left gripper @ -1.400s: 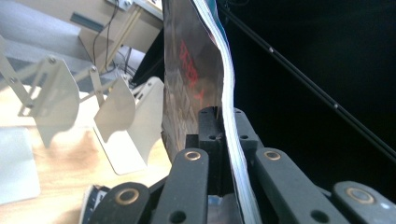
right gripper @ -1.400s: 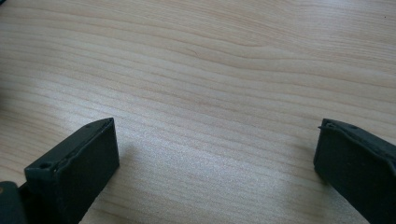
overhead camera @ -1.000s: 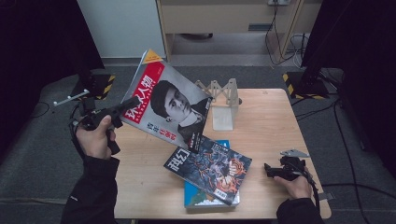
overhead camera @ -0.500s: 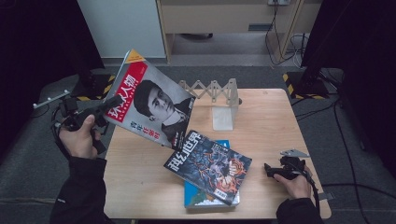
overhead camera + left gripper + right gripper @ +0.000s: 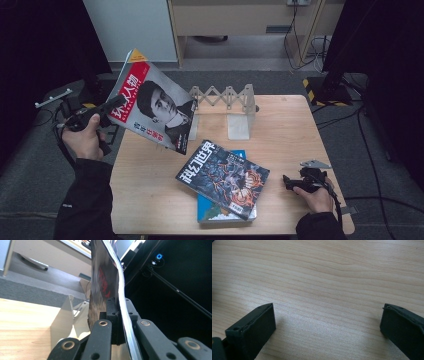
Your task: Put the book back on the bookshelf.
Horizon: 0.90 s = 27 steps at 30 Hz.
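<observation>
- Two hand-held grippers are in use at a wooden table (image 5: 150, 200); left and right below are the person's own
- Left gripper (image 5: 107, 111): held in the air past the table's left edge, jaws clamped on the edge of a red-and-white magazine (image 5: 155, 112)
- Left gripper view: the magazine (image 5: 107, 282) runs edge-on between the two black jaws, its pages bowing slightly above the pinch point
- Magazine position: lifted clear of the table and tilted, cover with a portrait and a red title block facing the high view; its lower corner hangs above the table's left rear area, near the metal rack
- Right gripper (image 5: 290, 181): rests low at the table's right front corner, pointing left toward the stack; jaws spread wide with nothing between them
- Right gripper view: both jaw tips stand well apart over bare wood grain (image 5: 324, 277)
- Metal rack (image 5: 225, 97): an accordion-style stand with upright plates, placed at the rear centre of the table
- Stack at front centre: a dark illustrated magazine (image 5: 225, 177) lies skewed on top of a blue book (image 5: 210, 212), both flat on the table and well apart from either gripper
</observation>
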Available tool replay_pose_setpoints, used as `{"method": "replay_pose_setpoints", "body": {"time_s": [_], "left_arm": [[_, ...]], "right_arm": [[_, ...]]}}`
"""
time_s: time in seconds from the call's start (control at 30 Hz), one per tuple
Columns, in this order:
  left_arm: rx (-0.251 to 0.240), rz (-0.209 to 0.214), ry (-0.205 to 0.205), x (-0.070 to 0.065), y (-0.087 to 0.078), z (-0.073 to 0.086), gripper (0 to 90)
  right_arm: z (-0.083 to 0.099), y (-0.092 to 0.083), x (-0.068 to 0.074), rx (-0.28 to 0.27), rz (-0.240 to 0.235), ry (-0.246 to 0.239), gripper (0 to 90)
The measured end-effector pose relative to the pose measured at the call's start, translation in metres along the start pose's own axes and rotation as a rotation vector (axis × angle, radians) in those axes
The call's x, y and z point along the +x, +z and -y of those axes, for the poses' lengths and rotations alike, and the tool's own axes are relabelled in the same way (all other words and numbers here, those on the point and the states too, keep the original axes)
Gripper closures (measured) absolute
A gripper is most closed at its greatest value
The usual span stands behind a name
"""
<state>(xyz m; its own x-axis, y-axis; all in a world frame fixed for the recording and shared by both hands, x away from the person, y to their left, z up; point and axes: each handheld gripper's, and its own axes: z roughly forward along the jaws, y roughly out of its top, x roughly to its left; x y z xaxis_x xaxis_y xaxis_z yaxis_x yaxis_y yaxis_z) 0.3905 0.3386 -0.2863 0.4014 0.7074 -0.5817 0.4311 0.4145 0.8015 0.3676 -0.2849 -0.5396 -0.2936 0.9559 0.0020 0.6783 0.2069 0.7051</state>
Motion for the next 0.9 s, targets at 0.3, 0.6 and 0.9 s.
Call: {"method": "replay_pose_setpoints", "body": {"time_s": [0.3, 0.6, 0.9], "left_arm": [[-0.001, -0.066, 0.026, 0.004, 0.016, -0.004, 86.2], [0.011, -0.106, 0.064, 0.001, 0.040, -0.003, 86.3], [0.024, -0.163, 0.107, -0.001, 0.059, -0.002, 86.3]], "right_arm": [[0.000, 0.000, 0.000, 0.000, 0.001, 0.000, 0.4], [0.000, 0.000, 0.000, 0.000, 0.001, 0.000, 0.4], [0.000, 0.000, 0.000, 0.000, 0.002, 0.001, 0.4]]}}
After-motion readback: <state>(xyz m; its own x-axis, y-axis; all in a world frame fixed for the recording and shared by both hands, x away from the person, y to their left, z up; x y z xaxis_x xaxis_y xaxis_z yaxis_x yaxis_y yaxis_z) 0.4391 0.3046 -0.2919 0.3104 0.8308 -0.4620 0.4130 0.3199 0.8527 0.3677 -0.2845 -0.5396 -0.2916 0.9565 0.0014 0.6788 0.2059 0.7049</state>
